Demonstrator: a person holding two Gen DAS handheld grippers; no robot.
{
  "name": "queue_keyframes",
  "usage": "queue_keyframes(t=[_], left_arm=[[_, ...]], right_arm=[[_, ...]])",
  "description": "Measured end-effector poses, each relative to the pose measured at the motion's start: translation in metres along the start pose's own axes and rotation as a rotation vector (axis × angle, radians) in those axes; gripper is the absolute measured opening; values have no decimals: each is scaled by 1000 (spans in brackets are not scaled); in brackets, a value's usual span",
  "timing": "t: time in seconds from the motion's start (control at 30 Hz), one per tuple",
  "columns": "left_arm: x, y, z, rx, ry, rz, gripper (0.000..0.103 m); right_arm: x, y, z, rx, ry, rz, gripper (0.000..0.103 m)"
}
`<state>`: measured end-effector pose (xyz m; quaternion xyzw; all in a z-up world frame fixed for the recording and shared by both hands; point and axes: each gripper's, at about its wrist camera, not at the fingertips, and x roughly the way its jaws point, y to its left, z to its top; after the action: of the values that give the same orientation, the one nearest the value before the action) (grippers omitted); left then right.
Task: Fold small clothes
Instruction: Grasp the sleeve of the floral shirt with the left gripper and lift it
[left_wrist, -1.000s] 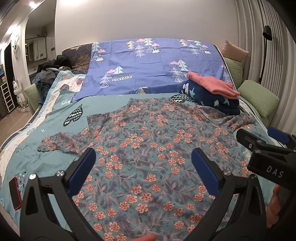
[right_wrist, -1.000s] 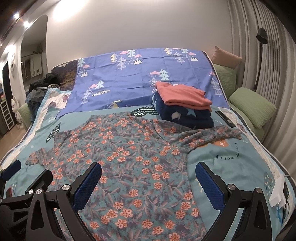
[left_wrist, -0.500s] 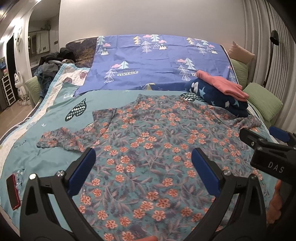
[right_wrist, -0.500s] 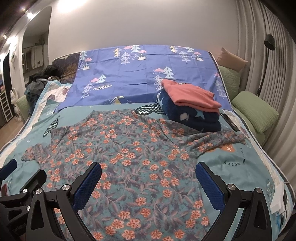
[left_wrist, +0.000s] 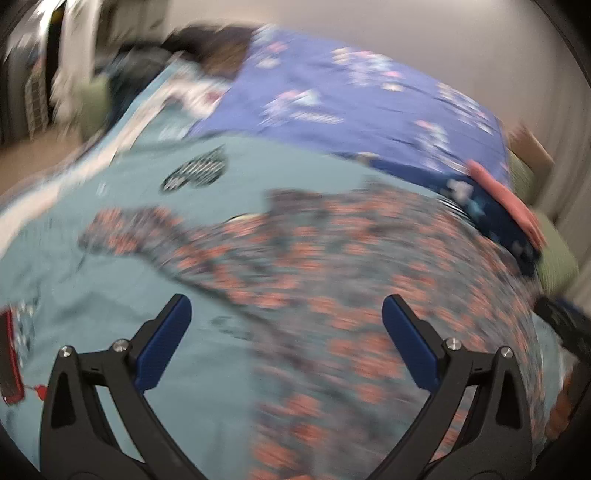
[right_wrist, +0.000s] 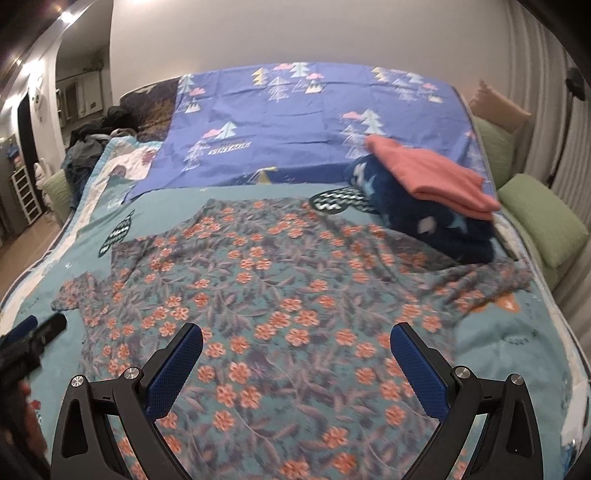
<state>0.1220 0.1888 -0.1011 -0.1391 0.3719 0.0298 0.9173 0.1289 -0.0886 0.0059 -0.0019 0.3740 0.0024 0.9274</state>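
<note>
Right wrist view: the teal short-sleeved top printed with orange flowers (right_wrist: 295, 295) lies spread flat and face up on the teal quilted bed cover (right_wrist: 517, 343), both sleeves out to the sides, no fold in it yet.
Left wrist view: heavily blurred; the same floral top (left_wrist: 351, 295) shows as a smeared patch right of centre, with bare bed cover (left_wrist: 110, 295) under the left half of the frame.
Done so far: a folded stack sits at the far right of the bed, a salmon-pink folded garment (right_wrist: 432, 173) on top of a navy folded piece with pale stars (right_wrist: 417, 218); these look like finished items.
Left to do: the whole floral top, judged from its flat, open lay; sleeves in, sides in, then halved, and likely onto the stack.
Left hand-held gripper (left_wrist: 286, 343): jaws spread wide, nothing between the blue pads, hovering over the top's left edge near the left sleeve.
Right hand-held gripper (right_wrist: 295, 369): jaws spread wide and empty, above the lower middle of the top, not touching cloth as far as can be told.
Step in hand: judged as approach before the first fold; neither tool has cloth.
Background: a purple-blue sheet with tree prints (right_wrist: 314, 122) covers the head of the bed; green cushions (right_wrist: 543, 218) lie along the right side.
</note>
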Motion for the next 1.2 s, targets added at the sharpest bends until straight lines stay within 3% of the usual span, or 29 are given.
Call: queue_keyframes(t=[0.07,0.17,0.23,0.3,0.53,0.63,0.67,0.7,0.73,0.77,0.87,1.0,1.2], left_arm=[[32,53,14,-118,50,29,102],[80,130,30,-317,133,52,88],[104,175,37,-468,143,34,85],[126,215,42,-589,140,76,84],[174,278,40,-849,159,129,84],[175,282,49,-865,114,160,79],[177,284,51,-864,108,170,56],[179,286,53,-857,109,180,14],[182,290,55,-851,119,171,5],[182,292,56,-850,121,161,5],[160,291,67,-827,22,152,4],[116,265,105,-696,-86,140,4],[23,165,169,-421,-315,0,4]], right_arm=[[8,3,4,-11,10,7,103],[17,9,8,-45,13,-1,103],[21,12,9,-71,9,-10,103],[25,14,9,-90,9,-21,103],[40,14,7,-122,13,-65,103],[47,16,6,-126,23,-63,103],[49,17,6,-131,25,-62,103],[51,18,6,-137,26,-63,103],[52,20,5,-144,25,-65,103],[54,21,5,-152,23,-69,103],[55,23,4,-165,15,-77,103],[51,19,6,-150,5,-66,103],[40,5,8,-103,-16,-50,103]])
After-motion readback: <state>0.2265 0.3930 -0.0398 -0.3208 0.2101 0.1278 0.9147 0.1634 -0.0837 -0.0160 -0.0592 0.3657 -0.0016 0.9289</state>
